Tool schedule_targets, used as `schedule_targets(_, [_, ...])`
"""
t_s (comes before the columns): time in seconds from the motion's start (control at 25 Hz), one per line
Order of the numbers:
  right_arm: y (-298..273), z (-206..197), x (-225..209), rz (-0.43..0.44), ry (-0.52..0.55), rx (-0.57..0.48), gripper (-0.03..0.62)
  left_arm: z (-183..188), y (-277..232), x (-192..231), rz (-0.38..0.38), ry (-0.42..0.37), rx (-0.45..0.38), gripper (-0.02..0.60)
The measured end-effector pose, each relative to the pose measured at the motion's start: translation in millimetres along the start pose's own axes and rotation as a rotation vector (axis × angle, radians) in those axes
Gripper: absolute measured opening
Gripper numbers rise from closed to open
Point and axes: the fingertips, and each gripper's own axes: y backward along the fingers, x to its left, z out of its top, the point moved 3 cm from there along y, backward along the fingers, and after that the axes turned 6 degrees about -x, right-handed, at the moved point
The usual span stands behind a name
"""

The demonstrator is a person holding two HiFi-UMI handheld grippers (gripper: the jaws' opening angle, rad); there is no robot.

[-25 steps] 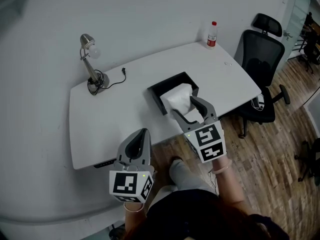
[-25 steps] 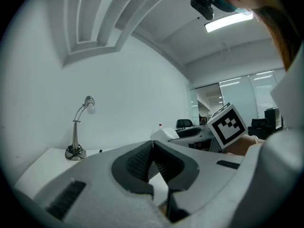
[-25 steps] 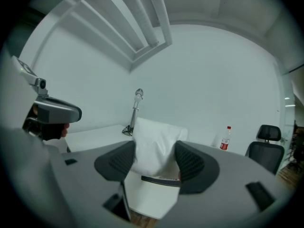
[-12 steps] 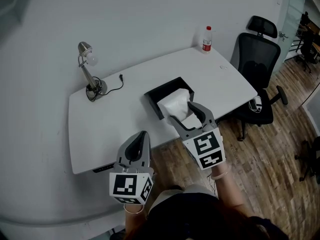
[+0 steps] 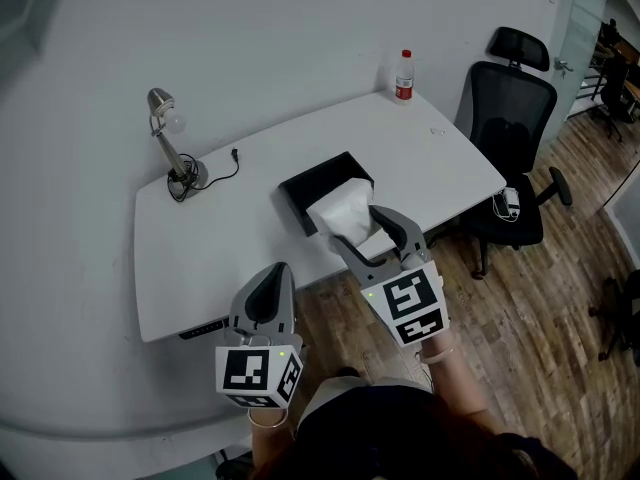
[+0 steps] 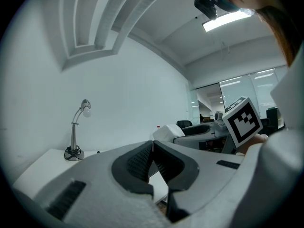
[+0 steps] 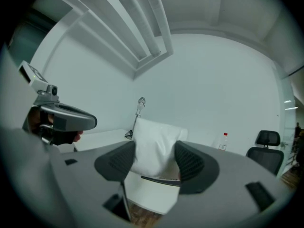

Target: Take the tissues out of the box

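Note:
A black open box (image 5: 300,180) sits at the middle of the white table (image 5: 220,258). A white wad of tissues (image 5: 340,211) sticks out of its near side. My right gripper (image 5: 358,226) has its jaws spread wide around the tissues, and in the right gripper view both pads (image 7: 190,161) press on the sides of the white wad (image 7: 154,141). The box's dark rim (image 7: 159,179) shows just under the wad. My left gripper (image 5: 272,273) hovers off the table's near edge, shut and empty, its pads (image 6: 142,160) meeting.
A desk lamp (image 5: 165,133) with its cord stands at the table's far left. A red-capped bottle (image 5: 403,75) is at the far right corner. A black office chair (image 5: 510,118) stands to the right on the wood floor.
My right gripper has drawn back toward me and slightly up with the tissues between its jaws, so more of the wad shows outside the box. The left gripper has shifted a little.

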Motion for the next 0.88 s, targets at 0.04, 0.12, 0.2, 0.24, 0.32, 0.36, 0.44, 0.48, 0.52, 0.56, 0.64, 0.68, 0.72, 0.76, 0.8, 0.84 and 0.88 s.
schedule_targets(0.04, [2.9, 1.1, -0.9, 0.002, 0.001, -0.003, 0.284, 0.7, 0.3, -2.8, 0.001, 0.0, 0.0, 0.025])
schedule_targets(0.12, [9.5, 3.9, -2.8, 0.005, 0.004, -0.011, 0.284, 2.7, 1.7, -8.9, 0.005, -0.001, -0.002, 0.025])
schedule_targets(0.2, [18.0, 6.8, -4.8, 0.008, 0.008, -0.021, 0.284, 4.4, 4.3, -15.7, 0.011, -0.001, -0.003, 0.026])
schedule_targets(0.24, [22.2, 8.2, -5.5, 0.009, 0.009, -0.026, 0.282, 4.9, 5.6, -18.8, 0.014, -0.002, -0.003, 0.026])
schedule_targets(0.32, [28.3, 10.4, -6.1, 0.012, 0.013, -0.036, 0.282, 5.5, 7.1, -22.7, 0.02, -0.004, -0.003, 0.026])
schedule_targets(0.36, [30.2, 11.4, -6.1, 0.014, 0.014, -0.041, 0.282, 6.0, 7.4, -23.7, 0.023, -0.005, -0.004, 0.026])
schedule_targets(0.44, [34.6, 13.0, -5.8, 0.02, 0.015, -0.047, 0.282, 7.5, 8.3, -26.2, 0.028, -0.008, -0.004, 0.026])
schedule_targets(0.48, [37.9, 13.6, -5.7, 0.023, 0.014, -0.049, 0.282, 8.4, 9.3, -28.3, 0.031, -0.009, -0.004, 0.026])
schedule_targets(0.52, [41.8, 14.3, -5.6, 0.026, 0.015, -0.051, 0.282, 9.4, 10.7, -30.9, 0.033, -0.011, -0.005, 0.026])
schedule_targets(0.56, [45.9, 15.0, -5.6, 0.029, 0.015, -0.053, 0.282, 10.4, 12.2, -33.8, 0.036, -0.013, -0.005, 0.026])
schedule_targets(0.64, [54.1, 16.6, -5.8, 0.033, 0.015, -0.061, 0.282, 12.3, 15.0, -39.8, 0.04, -0.016, -0.007, 0.026])
schedule_targets(0.68, [58.3, 17.2, -5.9, 0.034, 0.015, -0.065, 0.282, 13.3, 16.4, -43.2, 0.041, -0.018, -0.009, 0.026])
schedule_targets(0.72, [62.5, 17.8, -5.9, 0.036, 0.015, -0.069, 0.282, 14.6, 17.9, -46.9, 0.042, -0.022, -0.01, 0.026])
schedule_targets(0.76, [66.7, 18.4, -5.8, 0.039, 0.015, -0.072, 0.282, 15.8, 19.6, -50.7, 0.043, -0.024, -0.012, 0.026])
schedule_targets(0.8, [70.7, 18.9, -5.5, 0.042, 0.016, -0.075, 0.282, 16.2, 21.4, -54.3, 0.044, -0.025, -0.012, 0.025])
schedule_targets(0.84, [74.6, 19.3, -5.2, 0.044, 0.016, -0.078, 0.282, 15.8, 23.3, -57.4, 0.045, -0.025, -0.01, 0.026])
schedule_targets(0.88, [78.1, 19.6, -4.9, 0.045, 0.015, -0.08, 0.282, 15.3, 25.0, -60.1, 0.046, -0.024, -0.008, 0.026])
